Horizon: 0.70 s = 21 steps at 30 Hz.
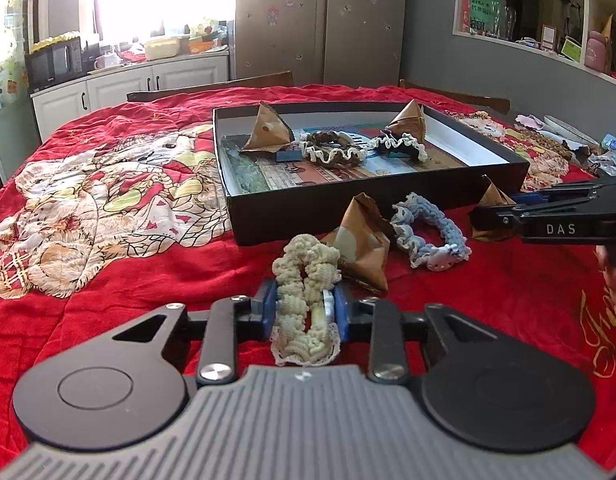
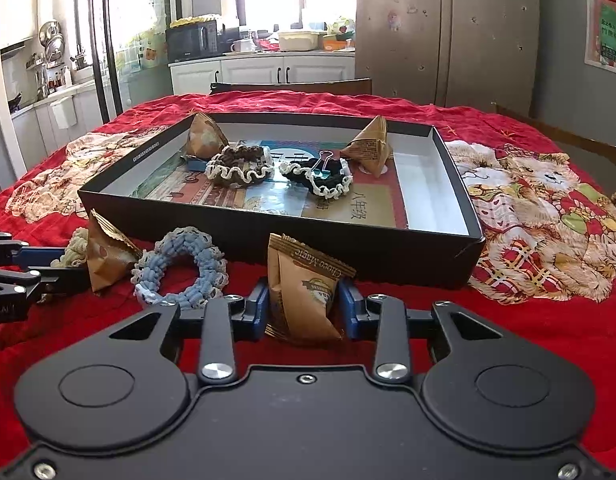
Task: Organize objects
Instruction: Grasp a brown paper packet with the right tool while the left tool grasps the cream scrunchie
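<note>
On the red blanket, my left gripper (image 1: 304, 300) is shut on a cream scrunchie (image 1: 304, 276), its blue pads pressing both sides. My right gripper (image 2: 304, 300) is shut on a brown triangular snack packet (image 2: 304, 292) standing upright. Between the two lie another brown packet (image 1: 359, 240) and a blue scrunchie (image 2: 184, 272). Just behind them stands a shallow black box (image 2: 268, 244) holding two brown packets, two dark scrunchies with white trim and a binder clip (image 2: 321, 160). The right gripper also shows at the right edge of the left wrist view.
The blanket (image 1: 108, 272) with a bear print covers the whole table. Loose clutter and wrappers (image 1: 567, 144) lie at the table's far right. Chair backs (image 2: 292, 86) stand behind the table, with kitchen cabinets and a fridge beyond.
</note>
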Tool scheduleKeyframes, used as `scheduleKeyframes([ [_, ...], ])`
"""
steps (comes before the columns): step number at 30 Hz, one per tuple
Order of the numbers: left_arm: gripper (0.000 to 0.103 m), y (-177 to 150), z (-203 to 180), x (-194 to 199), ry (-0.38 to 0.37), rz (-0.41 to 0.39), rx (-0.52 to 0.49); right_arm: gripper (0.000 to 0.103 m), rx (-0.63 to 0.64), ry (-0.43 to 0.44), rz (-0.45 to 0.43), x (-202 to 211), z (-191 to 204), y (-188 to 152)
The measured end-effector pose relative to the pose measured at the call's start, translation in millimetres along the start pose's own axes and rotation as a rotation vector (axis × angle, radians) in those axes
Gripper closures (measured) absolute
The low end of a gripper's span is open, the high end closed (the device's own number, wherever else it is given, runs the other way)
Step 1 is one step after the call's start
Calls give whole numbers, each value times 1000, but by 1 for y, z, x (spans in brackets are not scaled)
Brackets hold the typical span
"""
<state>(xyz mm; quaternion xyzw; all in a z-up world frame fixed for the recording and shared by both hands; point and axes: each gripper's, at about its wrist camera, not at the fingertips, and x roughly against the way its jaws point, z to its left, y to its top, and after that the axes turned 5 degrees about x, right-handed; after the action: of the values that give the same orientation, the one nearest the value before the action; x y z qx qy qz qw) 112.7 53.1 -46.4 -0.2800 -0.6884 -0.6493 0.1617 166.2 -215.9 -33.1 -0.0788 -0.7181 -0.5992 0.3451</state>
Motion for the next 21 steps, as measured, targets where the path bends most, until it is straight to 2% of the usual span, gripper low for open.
scheduleKeyframes([
  [21,74,3,-2,18,12,-29,11,73,33,-7,-30,12,5,-1],
])
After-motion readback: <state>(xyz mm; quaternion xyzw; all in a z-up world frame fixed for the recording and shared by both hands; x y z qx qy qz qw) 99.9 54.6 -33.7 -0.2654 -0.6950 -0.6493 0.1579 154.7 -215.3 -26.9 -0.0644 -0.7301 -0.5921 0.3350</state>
